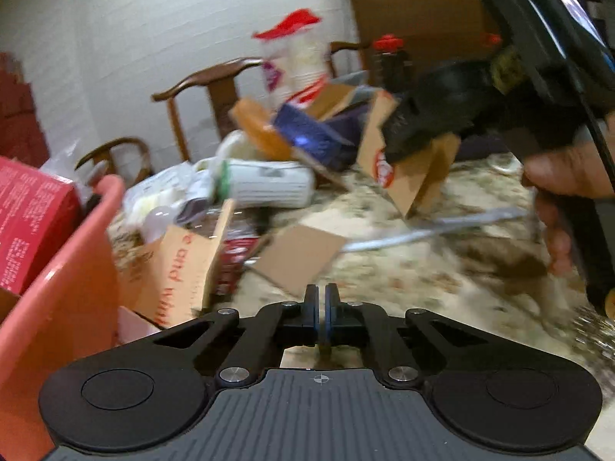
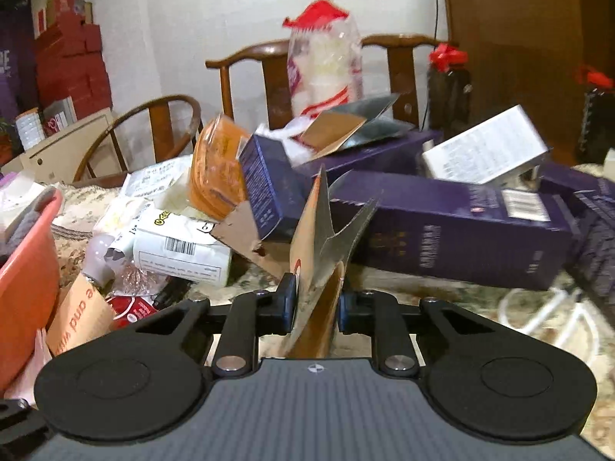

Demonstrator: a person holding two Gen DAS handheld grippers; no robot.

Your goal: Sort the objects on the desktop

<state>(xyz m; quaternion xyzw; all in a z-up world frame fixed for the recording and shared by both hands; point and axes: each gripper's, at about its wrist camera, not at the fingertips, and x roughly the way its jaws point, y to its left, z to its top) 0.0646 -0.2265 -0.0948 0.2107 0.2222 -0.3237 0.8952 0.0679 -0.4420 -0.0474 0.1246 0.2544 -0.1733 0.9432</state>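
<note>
Three wooden chairs [image 2: 265,77] line the wall, one pink tub [image 2: 27,269] sits left, two red-capped dark bottles [image 2: 447,88] stand behind.

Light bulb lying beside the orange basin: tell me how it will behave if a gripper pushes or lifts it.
The light bulb is rounded and lies on its side, so a push would probably roll it, though the white package beside it may stop it. It looks smooth, so fingers could slip. It is likely light and may be fragile; grip gently.

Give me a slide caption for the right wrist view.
Right gripper clamps a flattened cardboard carton above a cluttered table.
</note>
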